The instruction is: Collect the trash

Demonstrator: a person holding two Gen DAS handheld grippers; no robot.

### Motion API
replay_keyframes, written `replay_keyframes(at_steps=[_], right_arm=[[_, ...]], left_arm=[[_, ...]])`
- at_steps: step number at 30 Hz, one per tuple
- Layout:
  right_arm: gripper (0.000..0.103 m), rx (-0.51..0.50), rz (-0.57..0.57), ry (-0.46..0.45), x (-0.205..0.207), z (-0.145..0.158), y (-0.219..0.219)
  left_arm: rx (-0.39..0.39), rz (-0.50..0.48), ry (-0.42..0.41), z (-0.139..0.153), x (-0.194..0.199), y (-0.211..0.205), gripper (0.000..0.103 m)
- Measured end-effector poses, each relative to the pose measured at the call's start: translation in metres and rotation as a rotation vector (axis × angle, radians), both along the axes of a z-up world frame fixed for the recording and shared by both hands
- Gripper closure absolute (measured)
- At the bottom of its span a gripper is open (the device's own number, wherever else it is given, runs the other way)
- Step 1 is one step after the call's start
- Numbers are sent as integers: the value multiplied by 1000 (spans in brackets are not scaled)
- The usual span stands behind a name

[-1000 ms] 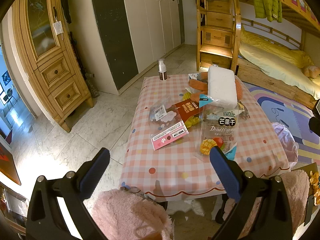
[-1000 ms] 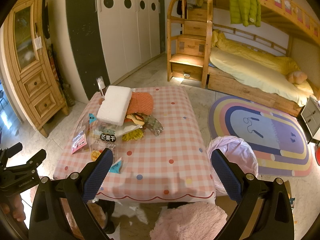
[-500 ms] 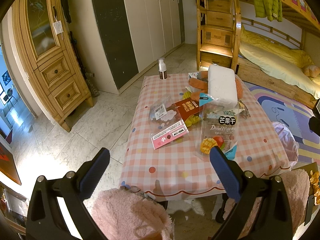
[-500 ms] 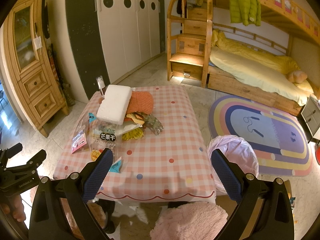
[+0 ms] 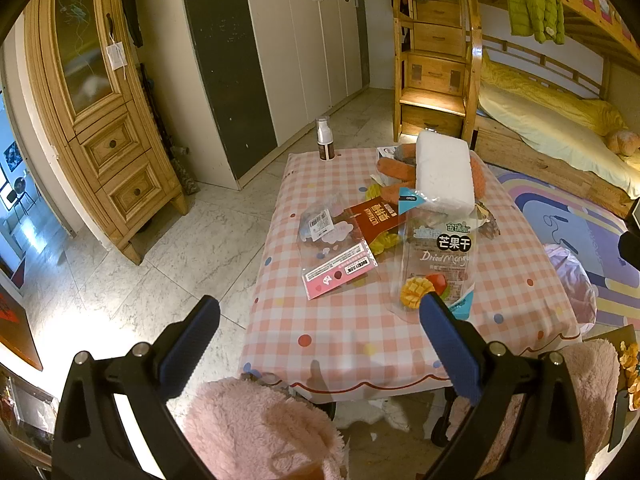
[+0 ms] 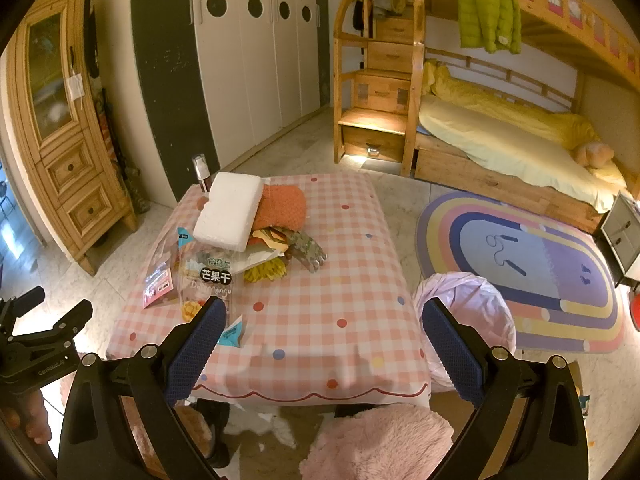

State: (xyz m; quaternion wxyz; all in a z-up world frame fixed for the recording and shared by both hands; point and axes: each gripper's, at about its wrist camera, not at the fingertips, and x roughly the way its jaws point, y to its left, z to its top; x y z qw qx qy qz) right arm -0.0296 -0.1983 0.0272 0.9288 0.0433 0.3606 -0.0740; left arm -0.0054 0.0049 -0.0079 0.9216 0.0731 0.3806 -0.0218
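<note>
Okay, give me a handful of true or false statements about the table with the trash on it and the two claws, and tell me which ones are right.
1. Both claws are open and hold nothing. True: the left claw and right claw hang empty short of the table.
2. The dried mango bag lies flat on the table. True.
3. The white foam block sits alone on the bare tablecloth. False: it rests on top of the pile of wrappers and an orange cloth.
4. The small bottle lies on its side. False: it stands upright at the far edge.
5. A pink-lined bin stands on the floor beside the table. True.
</note>
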Motion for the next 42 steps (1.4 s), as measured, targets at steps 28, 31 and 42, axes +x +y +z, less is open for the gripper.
replay_keyframes(at_steps=[28,31,42], right_arm=[[5,-3,222,17,58,-67,48],[6,-2,231,64,74,-80,54],[13,45,304,104,103,-110,65]], left_arm=[[9,33,89,-58,36,34,6],[14,41,99,-65,43,39,6],[-3,47,100,-87,64,44,6]])
